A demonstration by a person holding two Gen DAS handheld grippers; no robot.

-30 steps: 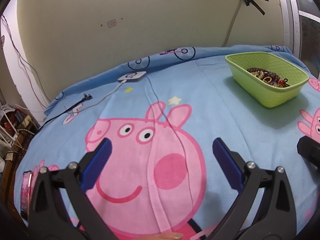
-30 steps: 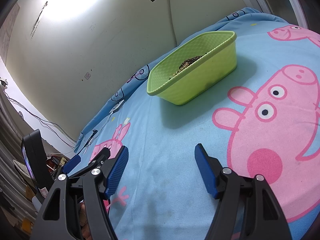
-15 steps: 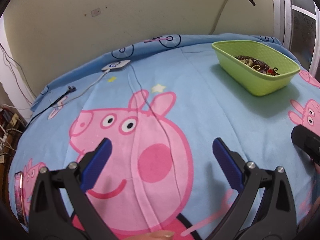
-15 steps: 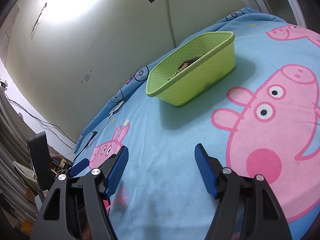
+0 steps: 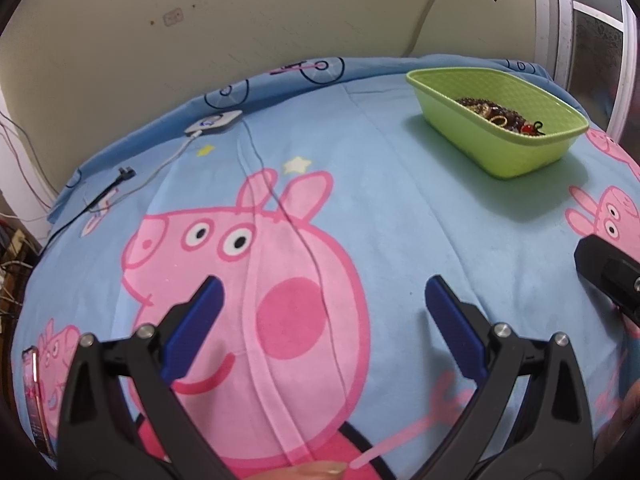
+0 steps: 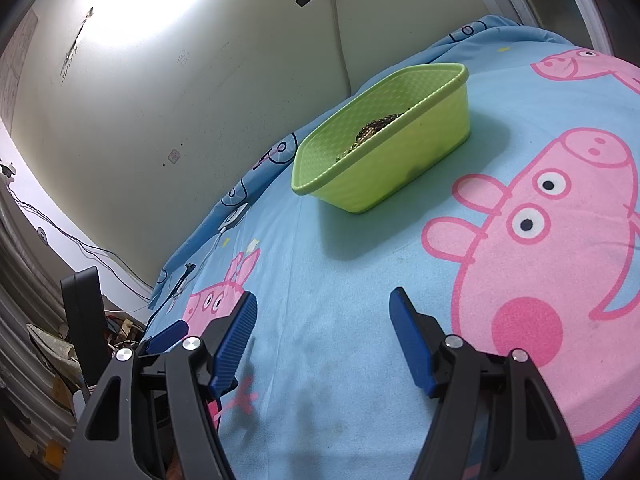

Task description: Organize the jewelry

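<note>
Both tongs were spread wide and held nothing. Your left tongs (image 5: 322, 312), black arms tipped with blue ribbed pads, hung over the big pink cartoon pig (image 5: 248, 288) printed on the light blue bedsheet (image 5: 400, 208). Your right tongs (image 6: 322, 316), of the same make, hovered above a bare blue stretch of that sheet, with another pink pig print (image 6: 552, 248) to their right. From the left wrist view you had a black part of the right tool (image 5: 608, 276) at the right edge.

Farther out, the lime green rectangular plastic basket (image 5: 520, 152) stood on the bed, well apart from both tongs and near the cream wall (image 5: 280, 12). Inside it lay the tangled heap of dark beaded and gold jewelry (image 5: 498, 116), with a red bead showing at its near end. From the right wrist view only the top of that heap showed over the basket's rim.

Near the wall sat a small white charging pad (image 5: 214, 122), its white cable (image 5: 168, 162) trailing across the sheet. A phone (image 5: 36, 392) lay at the left edge of the bed.
</note>
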